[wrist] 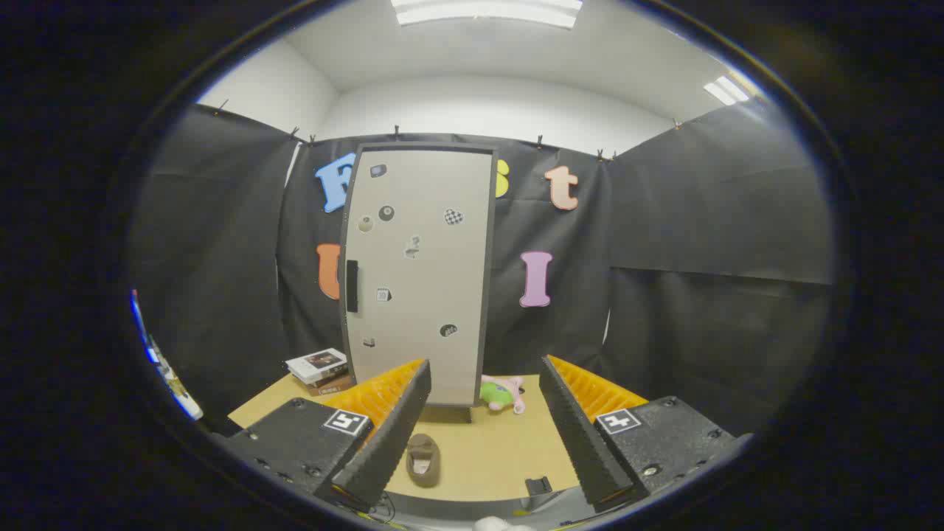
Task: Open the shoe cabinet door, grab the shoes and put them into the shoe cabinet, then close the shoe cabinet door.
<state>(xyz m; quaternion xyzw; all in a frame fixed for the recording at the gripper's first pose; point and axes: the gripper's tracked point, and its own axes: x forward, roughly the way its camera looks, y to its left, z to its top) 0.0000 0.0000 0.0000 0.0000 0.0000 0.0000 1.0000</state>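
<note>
The shoe cabinet point(420, 273) stands upright at the back of the tan table point(501, 450), its pale door shut and dotted with small stickers. A dark handle point(352, 285) sits on the door's left edge. A brown shoe point(423, 459) lies on the table between my fingers, nearer the left one, well in front of the cabinet. My gripper point(483, 431) is open, hanging above the table's near part, with nothing between its fingers. The cabinet is far beyond the fingertips.
A stack of books point(319, 366) lies on the table to the left of the cabinet. A pink and green plush toy point(501, 392) rests at the cabinet's right foot. A small black clip point(538, 485) sits at the table's near edge.
</note>
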